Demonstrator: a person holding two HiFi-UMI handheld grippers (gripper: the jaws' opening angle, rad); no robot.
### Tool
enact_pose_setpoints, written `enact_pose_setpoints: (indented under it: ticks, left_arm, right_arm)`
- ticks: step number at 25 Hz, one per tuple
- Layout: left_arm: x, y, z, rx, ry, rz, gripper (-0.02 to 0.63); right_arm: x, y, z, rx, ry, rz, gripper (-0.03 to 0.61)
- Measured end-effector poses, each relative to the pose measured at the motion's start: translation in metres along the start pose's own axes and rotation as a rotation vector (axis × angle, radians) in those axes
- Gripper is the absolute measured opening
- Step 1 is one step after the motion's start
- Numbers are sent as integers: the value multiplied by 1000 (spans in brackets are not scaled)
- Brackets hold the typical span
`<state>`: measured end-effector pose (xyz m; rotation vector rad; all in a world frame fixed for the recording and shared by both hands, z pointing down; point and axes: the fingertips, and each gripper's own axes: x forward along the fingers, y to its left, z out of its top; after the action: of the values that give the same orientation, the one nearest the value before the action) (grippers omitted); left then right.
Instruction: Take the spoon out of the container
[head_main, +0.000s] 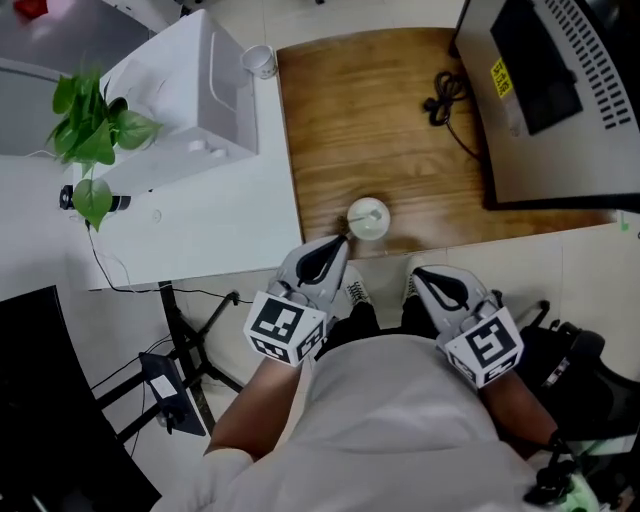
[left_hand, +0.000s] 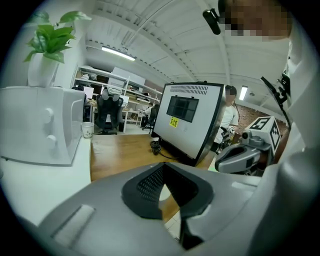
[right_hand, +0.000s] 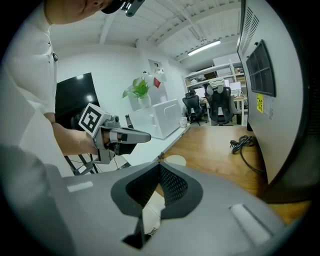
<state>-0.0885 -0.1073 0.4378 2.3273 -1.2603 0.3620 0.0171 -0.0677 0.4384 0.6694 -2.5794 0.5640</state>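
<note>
A small round white container (head_main: 368, 218) stands near the front edge of the wooden table (head_main: 350, 120); a thin pale spoon (head_main: 373, 214) lies inside it. My left gripper (head_main: 340, 243) is shut and empty, its tip just short of the container's left front side. My right gripper (head_main: 418, 272) hangs over the floor, lower right of the container, jaws together with nothing between them. In the right gripper view the container (right_hand: 175, 160) shows just beyond the jaw tips (right_hand: 160, 165), with the left gripper (right_hand: 142, 136) at the left. The left gripper view shows its closed tips (left_hand: 162, 165).
A white desk (head_main: 220, 220) adjoins the wooden table on the left, carrying a white appliance (head_main: 190, 90), a green plant (head_main: 90, 130) and a cup (head_main: 260, 60). A big grey machine (head_main: 560, 100) and a black cable (head_main: 445, 100) occupy the table's right side. A black chair (head_main: 570, 360) stands lower right.
</note>
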Motion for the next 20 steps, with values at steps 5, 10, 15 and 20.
enact_pose_setpoints:
  ticks: [5,10,15,20]
  left_arm:
    - [8,27,-8,-5,33,22,7]
    - [16,42,-12,0,51,37,27]
    - [24,50,-20,-6,83,34,55]
    - [32,59,-34,-52,121,35,78]
  right_arm:
    - [8,-4,-15,45,13,-13,6]
    - [14,-7,-24,67,23,-19,6]
    - [18,-11,-28,85,28,-27,6]
    - [24,-11,-32,95,42,-26,8]
